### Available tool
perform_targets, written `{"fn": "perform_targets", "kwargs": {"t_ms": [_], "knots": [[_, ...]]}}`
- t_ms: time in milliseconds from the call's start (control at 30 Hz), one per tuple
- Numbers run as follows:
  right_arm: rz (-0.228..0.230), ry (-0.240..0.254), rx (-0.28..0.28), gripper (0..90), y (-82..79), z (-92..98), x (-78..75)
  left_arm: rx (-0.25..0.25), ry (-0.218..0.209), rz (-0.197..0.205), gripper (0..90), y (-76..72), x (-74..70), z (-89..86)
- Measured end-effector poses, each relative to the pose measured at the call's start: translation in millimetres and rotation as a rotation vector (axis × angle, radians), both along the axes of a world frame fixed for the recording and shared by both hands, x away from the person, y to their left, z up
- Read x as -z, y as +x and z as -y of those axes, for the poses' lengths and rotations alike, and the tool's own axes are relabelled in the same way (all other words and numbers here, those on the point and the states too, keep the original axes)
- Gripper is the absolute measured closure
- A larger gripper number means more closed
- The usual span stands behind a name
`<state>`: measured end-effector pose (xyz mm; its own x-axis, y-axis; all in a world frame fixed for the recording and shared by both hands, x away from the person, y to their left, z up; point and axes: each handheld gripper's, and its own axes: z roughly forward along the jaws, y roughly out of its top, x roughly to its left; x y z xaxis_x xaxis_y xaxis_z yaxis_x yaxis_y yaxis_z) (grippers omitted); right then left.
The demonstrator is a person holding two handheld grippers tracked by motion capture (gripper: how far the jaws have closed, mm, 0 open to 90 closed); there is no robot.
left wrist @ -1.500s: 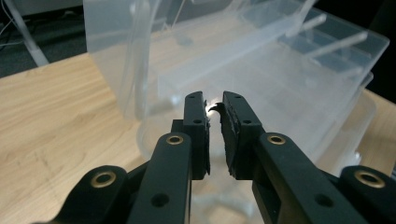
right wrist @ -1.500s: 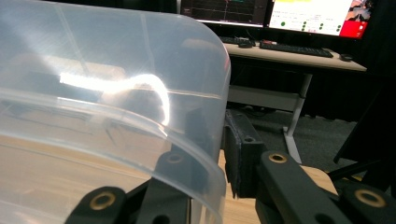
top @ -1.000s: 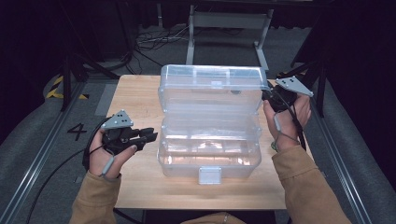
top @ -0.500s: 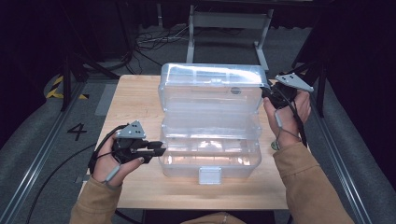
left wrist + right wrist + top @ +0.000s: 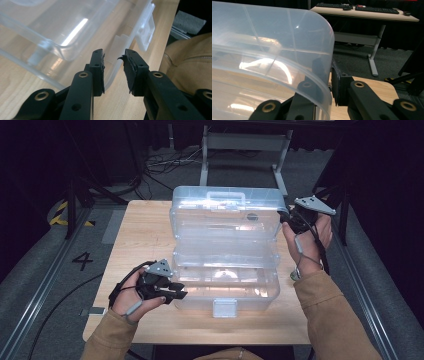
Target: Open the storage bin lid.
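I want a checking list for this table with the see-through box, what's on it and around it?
Surface: light wooden table.
Job's things: clear plastic toolbox, lid raised, white front latch.
Clutter: nothing seen.
Grippers: left gripper open, at the box's lower front corner, jaws just been opening, nothing gripped; right gripper shut on the lid's rim.
Cables: black cable trailing from the left gripper; loose cables on the floor.
Surroundings: grey carpet, desk with keyboards.

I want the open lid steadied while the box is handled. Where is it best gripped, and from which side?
Grip the lid by its thin right edge wall, coming from the right. That rim stands upright and fits between two jaws; the right gripper is clamped there with one jaw inside, one outside.
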<state>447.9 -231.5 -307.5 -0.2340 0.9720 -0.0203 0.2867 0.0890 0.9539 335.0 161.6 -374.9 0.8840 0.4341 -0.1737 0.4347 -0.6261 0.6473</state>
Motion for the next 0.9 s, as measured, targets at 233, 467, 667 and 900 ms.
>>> {"fn": "perform_targets", "kwargs": {"t_ms": [233,467,667,900], "knots": [[-0.004,0.006,-0.005,80.8,2.2,0.3,-0.3,0.054,0.021,-0.054,69.3,4.9,16.9,11.3],[-0.01,0.017,-0.009,80.5,4.8,1.4,-0.4,0.066,0.039,-0.066,68.7,7.4,27.1,19.2],[-0.021,0.027,-0.013,80.3,8.6,1.9,-1.1,0.075,0.056,-0.073,71.2,11.4,38.3,24.0],[-0.037,0.041,-0.012,80.3,14.5,2.3,-1.6,0.092,0.038,-0.062,73.6,12.6,42.0,23.5]]}}
